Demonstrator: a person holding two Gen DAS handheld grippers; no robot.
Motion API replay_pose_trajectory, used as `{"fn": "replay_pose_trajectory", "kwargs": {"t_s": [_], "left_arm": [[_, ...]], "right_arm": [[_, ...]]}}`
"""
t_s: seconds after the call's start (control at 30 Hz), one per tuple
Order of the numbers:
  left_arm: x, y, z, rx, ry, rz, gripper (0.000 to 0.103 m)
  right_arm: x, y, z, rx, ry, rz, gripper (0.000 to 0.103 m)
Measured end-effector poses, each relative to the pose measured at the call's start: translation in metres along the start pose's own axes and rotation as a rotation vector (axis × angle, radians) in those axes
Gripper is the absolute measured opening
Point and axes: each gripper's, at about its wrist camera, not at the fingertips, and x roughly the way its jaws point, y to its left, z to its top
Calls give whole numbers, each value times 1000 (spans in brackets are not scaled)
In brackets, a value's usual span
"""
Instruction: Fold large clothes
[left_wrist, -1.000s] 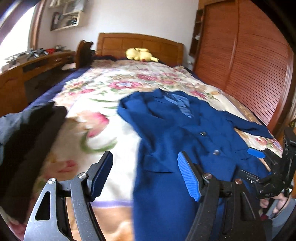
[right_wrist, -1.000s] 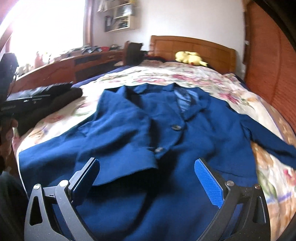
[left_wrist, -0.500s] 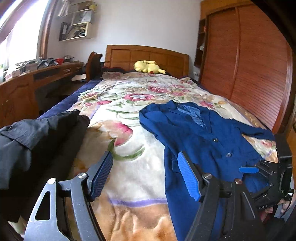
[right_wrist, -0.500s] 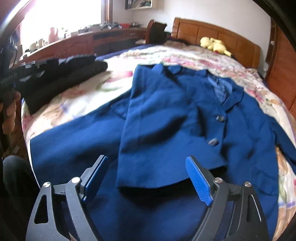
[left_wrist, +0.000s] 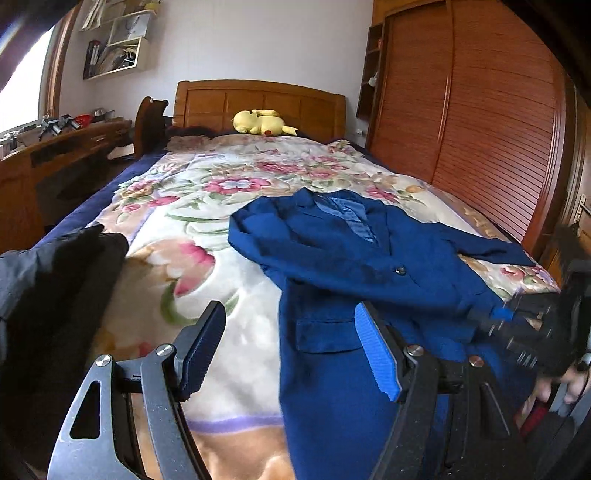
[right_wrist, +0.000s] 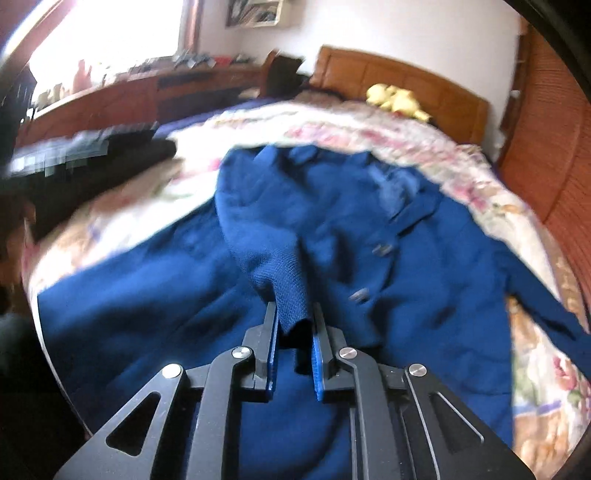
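Wooden headboard (left_wrist: 258, 107) centre top, slatted wardrobe doors (left_wrist: 480, 129) right, bright window (right_wrist: 107, 33) upper left, white wall (left_wrist: 258, 40) behind

place: home bedroom | landmark: bed (left_wrist: 221, 206) under a floral blanket | at its head: wooden headboard (left_wrist: 258, 107), yellow plush toy (left_wrist: 260, 122) | right of bed: slatted wooden wardrobe (left_wrist: 480, 110) | left of bed: wooden desk (left_wrist: 55, 147), wall shelves (left_wrist: 114, 44) above
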Motion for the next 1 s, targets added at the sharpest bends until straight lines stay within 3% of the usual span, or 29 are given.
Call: {"fn": "replay_pose_trajectory", "kwargs": {"t_s": [0.3, 0.5, 0.6, 0.7, 0.77, 0.87, 1.0], "left_arm": [[11, -32, -2, 30, 9, -16, 73], [13, -52, 0, 53, 5, -45, 73], [15, -56, 0, 25, 0, -75, 73], [16, -65, 0, 17, -6, -97, 73], [18, -71, 1, 21, -6, -110, 73], [20, -79, 0, 35, -1, -115, 73], [22, -87, 0, 58, -2, -116, 73]], "right_arm": [[-47, -73, 21, 112, -118, -68, 14], [-10, -147, 12, 287, 11, -176, 14], [24, -171, 3, 309, 93, -234, 14], [51, -187, 2, 327, 148, -260, 22], [62, -191, -1, 329, 155, -320, 28], [66, -193, -6, 350, 155, -303, 44], [67, -186, -23, 341, 199, -251, 45]]}}
